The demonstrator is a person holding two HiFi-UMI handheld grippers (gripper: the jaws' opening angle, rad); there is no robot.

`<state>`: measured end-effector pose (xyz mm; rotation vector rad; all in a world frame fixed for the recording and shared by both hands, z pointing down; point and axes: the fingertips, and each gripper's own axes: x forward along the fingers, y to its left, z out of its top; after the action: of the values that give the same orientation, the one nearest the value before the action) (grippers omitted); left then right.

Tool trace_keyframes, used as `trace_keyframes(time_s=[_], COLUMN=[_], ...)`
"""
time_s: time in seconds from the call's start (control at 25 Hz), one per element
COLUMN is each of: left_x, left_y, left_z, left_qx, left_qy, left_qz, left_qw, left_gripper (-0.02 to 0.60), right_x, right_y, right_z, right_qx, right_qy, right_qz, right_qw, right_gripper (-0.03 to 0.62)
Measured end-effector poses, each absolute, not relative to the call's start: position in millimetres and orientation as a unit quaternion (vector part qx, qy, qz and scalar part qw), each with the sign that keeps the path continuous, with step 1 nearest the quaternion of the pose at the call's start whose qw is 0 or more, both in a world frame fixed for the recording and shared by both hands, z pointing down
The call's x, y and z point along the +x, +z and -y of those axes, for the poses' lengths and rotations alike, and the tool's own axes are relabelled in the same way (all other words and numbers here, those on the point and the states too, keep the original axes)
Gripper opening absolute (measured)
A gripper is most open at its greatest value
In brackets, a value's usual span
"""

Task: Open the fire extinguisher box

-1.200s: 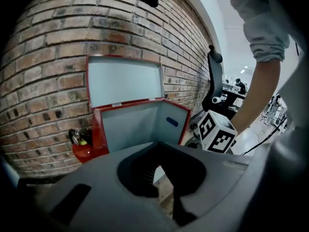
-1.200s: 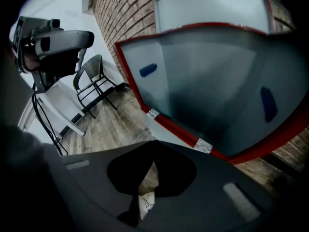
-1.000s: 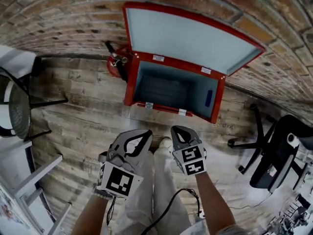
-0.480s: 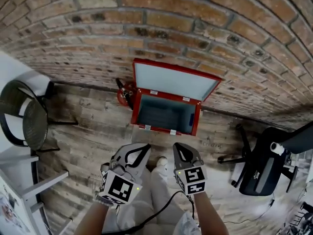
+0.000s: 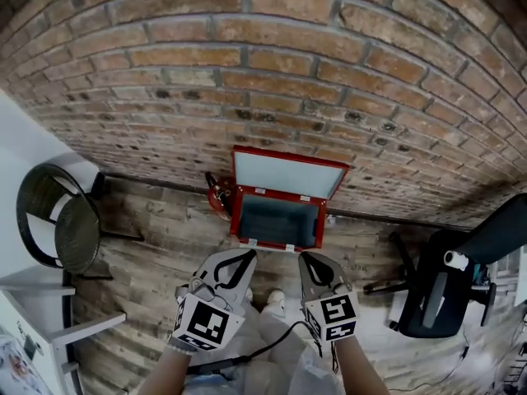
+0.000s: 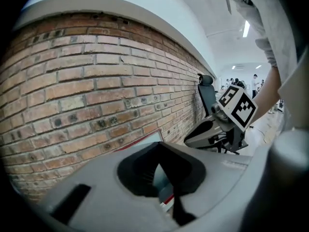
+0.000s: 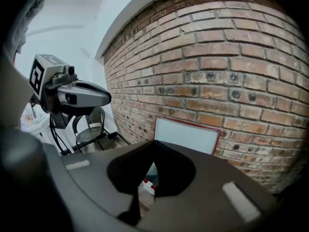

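One rectangular red fire extinguisher box (image 5: 278, 219) open against rough brickwork (image 5: 247, 72).

Centre: one fire extinguisher box (image 5: 277, 220) and one extinguisher (image 5: 218, 194) are showing. Two chairs are flanking them: mesh chair (image 5: 63, 222) left, office chair (image 5: 445, 293) right. Below: two grippers, left gripper (image 5: 248, 254) and right gripper (image 5: 306, 258).

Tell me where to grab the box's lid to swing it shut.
Probably the free upper edge of the lid, near its middle, coming from above and in front. The lid stands raised against the wall, hinged at the back of the box, so its rear face looks blocked and that edge is farthest from the hinge.
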<state>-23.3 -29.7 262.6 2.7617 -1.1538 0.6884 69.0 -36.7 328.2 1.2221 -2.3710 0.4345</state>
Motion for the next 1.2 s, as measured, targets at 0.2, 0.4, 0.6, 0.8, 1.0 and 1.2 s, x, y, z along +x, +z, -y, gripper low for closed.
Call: trace_keyframes(time_s=[0.2, 0.4, 0.6, 0.8, 1.0, 1.2], left_x=[-29.8, -36.0, -41.2, -42.9, -48.3, -50.1], left_y=[213.9, 184.0, 155.8, 138.3, 125.5, 119.0], left_z=[33.1, 27.0, 29.0, 30.2, 30.8, 34.7], left_qx=[0.900, 0.899, 0.900, 0.899, 0.897, 0.894], left_qy=[0.204, 0.194, 0.181, 0.169, 0.157, 0.154], left_qz=[0.385, 0.393, 0.397, 0.403, 0.411, 0.419], left_qw=[0.012, 0.002, -0.021, -0.037, -0.045, -0.048], left_gripper=[0.000, 0.000, 0.000, 0.000, 0.000, 0.000], right_x=[64.8, 63.7, 64.5, 66.1, 63.8, 64.4], right_y=[276.8, 230.6, 192.9, 169.8, 157.3, 148.0], right_z=[37.9, 37.9, 44.3, 45.0, 43.8, 44.1], right_qx=[0.447, 0.455, 0.461, 0.463, 0.463, 0.463], right_qy=[0.129, 0.103, 0.071, 0.049, 0.038, 0.029], right_qz=[0.864, 0.869, 0.872, 0.874, 0.876, 0.877], right_qw=[0.191, 0.168, 0.150, 0.138, 0.132, 0.125], right_gripper=[0.006, 0.006, 0.006, 0.006, 0.006, 0.006])
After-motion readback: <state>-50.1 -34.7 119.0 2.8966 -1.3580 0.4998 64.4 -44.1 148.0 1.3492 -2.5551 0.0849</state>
